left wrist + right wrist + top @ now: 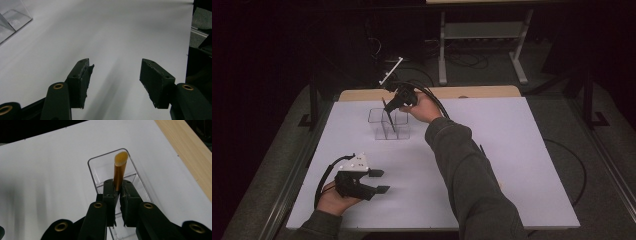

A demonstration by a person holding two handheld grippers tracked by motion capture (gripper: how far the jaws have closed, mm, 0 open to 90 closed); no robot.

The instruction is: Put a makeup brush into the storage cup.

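Note:
A clear plastic organizer [374, 116] with several compartments stands at the far middle of the white table [512, 150]. My right gripper [388, 111] hangs over it, shut on a slim gold tube [118, 168] with a slanted tip. In the right gripper view the tube points into the organizer's [100, 165] end compartment. From above, the tube [390, 125] reads as a thin dark stick slanting down into the box. My left gripper [382, 181] rests near the front left of the table, open, nothing between its jaws [115, 72]. A corner of the organizer [12, 18] shows far off in the left gripper view.
The person's right sleeve [462, 170] stretches across the table's middle. A wooden strip [472, 92] borders the far edge. Behind it are a grey metal stand [482, 30], a white bar [390, 71] and cables on the dark floor.

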